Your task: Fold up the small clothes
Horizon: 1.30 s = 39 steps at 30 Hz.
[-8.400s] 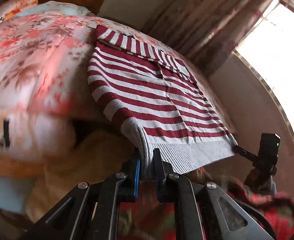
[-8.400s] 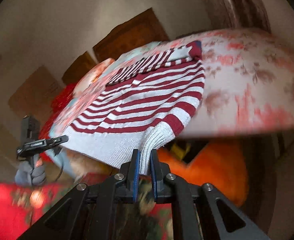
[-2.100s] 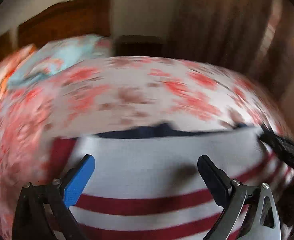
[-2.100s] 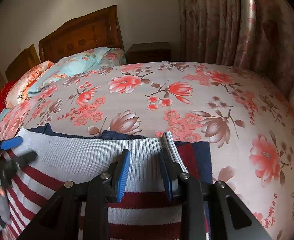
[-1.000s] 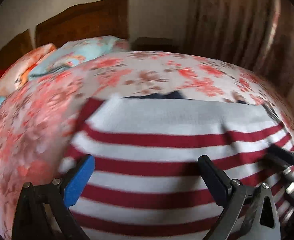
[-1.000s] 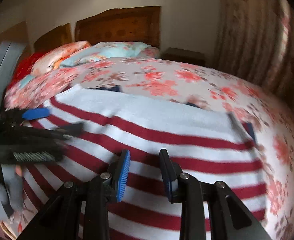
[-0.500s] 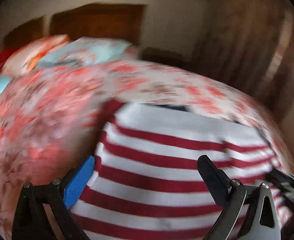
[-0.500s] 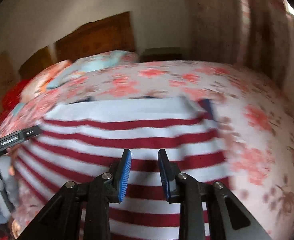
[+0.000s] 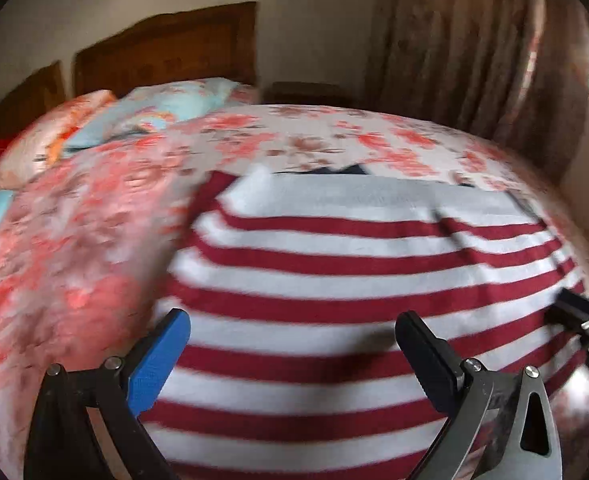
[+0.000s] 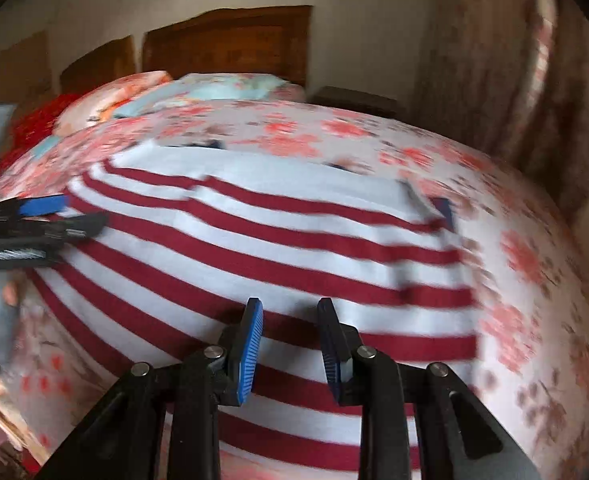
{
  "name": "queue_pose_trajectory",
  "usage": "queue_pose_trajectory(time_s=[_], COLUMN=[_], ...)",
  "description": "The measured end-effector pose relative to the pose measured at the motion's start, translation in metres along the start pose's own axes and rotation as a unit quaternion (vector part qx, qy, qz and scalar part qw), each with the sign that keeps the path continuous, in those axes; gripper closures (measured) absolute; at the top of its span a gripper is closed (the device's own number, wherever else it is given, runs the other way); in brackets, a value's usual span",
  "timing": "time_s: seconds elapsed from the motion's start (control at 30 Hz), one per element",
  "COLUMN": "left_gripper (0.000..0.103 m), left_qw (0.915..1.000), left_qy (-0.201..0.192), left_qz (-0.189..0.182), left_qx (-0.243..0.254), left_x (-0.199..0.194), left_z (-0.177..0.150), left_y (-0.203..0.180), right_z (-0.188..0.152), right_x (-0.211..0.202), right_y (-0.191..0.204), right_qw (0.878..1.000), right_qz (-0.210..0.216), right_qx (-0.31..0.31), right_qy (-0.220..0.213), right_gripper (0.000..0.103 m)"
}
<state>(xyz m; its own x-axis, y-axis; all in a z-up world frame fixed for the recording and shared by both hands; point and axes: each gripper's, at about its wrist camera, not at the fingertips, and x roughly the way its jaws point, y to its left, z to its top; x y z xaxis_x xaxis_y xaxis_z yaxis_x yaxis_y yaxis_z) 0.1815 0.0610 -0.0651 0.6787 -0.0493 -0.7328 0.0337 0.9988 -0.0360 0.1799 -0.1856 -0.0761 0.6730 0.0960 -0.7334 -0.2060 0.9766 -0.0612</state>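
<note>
A red-and-white striped knit top (image 9: 354, 280) lies folded flat on the floral bedspread (image 9: 74, 248), its grey ribbed hem at the far edge. It also fills the right wrist view (image 10: 254, 248). My left gripper (image 9: 292, 336) is wide open and empty above the top's near left part. My right gripper (image 10: 290, 320) is open with a narrow gap and empty, over the near middle of the top. The left gripper shows at the left edge of the right wrist view (image 10: 42, 220); the right one shows at the right edge of the left wrist view (image 9: 586, 324).
Pillows (image 9: 142, 112) and a wooden headboard (image 9: 166, 48) stand at the far end of the bed. A nightstand (image 10: 354, 100) and patterned curtains (image 10: 514, 80) are at the far right. The bed's right edge drops off near the curtains.
Both grippers let go of the hem after laying the top folded on the bed. Since a second ago both have drawn back toward the near edge; the views keep swinging.
</note>
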Motion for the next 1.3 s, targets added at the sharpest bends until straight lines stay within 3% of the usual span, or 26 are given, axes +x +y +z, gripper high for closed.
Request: queue_pose_trajectory(time_s=[0.17,0.27,0.4,0.5,0.6,0.8,1.03,1.23,1.3], left_gripper=[0.000,0.000,0.000,0.000,0.000,0.000,0.000,0.000,0.000], left_qw=[0.9973,0.9970,0.9985,0.9972,0.9969,0.9985,0.9989,0.9991,0.9991], left_qy=[0.022,-0.008,-0.032,-0.009,0.026,0.033,0.006,0.007,0.007], left_qz=[0.006,-0.011,-0.044,-0.045,-0.033,-0.022,-0.011,-0.005,-0.004], left_qx=[-0.070,-0.077,0.005,0.060,0.067,0.038,0.046,0.042,0.041], left_x=[0.000,-0.021,-0.044,-0.034,-0.017,-0.021,-0.031,-0.029,-0.028], left_z=[-0.009,-0.013,-0.014,-0.022,-0.033,-0.037,-0.052,-0.050,-0.050], left_y=[0.041,0.034,-0.022,-0.057,-0.059,-0.028,-0.010,-0.009,-0.010], right_z=[-0.016,-0.015,-0.008,-0.010,-0.017,-0.020,-0.040,-0.038,-0.033], right_x=[-0.012,-0.018,-0.027,-0.021,-0.008,-0.011,-0.026,-0.035,-0.043], right_y=[-0.038,-0.034,0.015,0.054,0.069,0.028,-0.036,-0.031,-0.011], right_qw=[0.999,0.998,0.999,0.998,0.997,0.999,0.999,0.998,0.998], right_qz=[0.003,-0.009,0.031,0.051,0.041,0.024,0.005,-0.018,0.013], right_qx=[0.052,0.062,0.009,-0.043,-0.066,-0.023,0.048,0.059,0.049], right_qy=[-0.006,-0.003,-0.020,-0.012,0.005,0.005,0.000,-0.004,-0.027], right_gripper=[0.075,0.075,0.075,0.075,0.075,0.075,0.075,0.075,0.075])
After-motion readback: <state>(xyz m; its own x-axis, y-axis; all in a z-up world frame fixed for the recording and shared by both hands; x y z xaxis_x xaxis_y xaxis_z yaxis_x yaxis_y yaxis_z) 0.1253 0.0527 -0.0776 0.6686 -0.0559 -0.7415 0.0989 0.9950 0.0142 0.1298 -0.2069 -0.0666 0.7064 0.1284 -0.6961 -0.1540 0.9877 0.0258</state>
